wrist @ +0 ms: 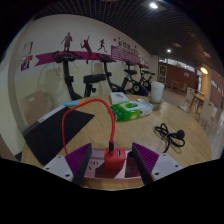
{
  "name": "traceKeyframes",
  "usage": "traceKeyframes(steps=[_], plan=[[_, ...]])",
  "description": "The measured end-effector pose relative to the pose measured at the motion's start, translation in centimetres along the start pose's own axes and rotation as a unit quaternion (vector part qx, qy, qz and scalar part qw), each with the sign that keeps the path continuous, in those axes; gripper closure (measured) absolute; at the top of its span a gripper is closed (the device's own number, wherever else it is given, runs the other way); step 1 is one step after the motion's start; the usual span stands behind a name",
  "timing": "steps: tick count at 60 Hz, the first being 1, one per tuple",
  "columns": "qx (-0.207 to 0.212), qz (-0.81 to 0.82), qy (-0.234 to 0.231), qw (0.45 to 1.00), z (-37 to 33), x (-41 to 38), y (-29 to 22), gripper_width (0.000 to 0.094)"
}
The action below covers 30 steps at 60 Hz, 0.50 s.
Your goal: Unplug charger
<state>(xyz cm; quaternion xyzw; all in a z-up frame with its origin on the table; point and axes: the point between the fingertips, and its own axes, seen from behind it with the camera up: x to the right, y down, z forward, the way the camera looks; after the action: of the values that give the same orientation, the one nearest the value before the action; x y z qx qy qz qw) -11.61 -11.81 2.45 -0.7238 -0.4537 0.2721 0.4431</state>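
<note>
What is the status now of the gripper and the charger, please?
Gripper open, fingers either side of red charger plug. Plug seated in power strip, red cable looping up behind. Nothing blocking.

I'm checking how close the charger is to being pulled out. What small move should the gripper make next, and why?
Probably ease forward a little and close. The gripper is open, and the red charger plug stands between its fingers with a gap either side, apparently still seated in the power strip. Its red cable arches away over the table, so nothing seems to block the grip.

Exercise bikes (95, 75) stand beyond a black cable (170, 135).
</note>
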Motion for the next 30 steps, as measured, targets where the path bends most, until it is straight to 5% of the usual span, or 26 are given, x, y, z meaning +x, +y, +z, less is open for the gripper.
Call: traceKeyframes(steps=[2,5,6,15,21,30], plan=[[0.001,-0.001,0.000,1.000,0.0,-0.1,-0.1,0.0063],[-0.004,-0.005,-0.008,1.000,0.3,-0.4,0.0,0.0515],[0.000,-0.009,0.020,1.000,0.5,1.0,-0.3,0.0665],[-0.018,0.015,-0.008,1.000,0.2,0.5,-0.3,0.0762],[0.073,0.000,-0.001,0.997,-2.5,2.7,-7.9,0.0782],[0.057,0.007,0.002,0.998,-6.5,7.1,-13.4,0.0783]])
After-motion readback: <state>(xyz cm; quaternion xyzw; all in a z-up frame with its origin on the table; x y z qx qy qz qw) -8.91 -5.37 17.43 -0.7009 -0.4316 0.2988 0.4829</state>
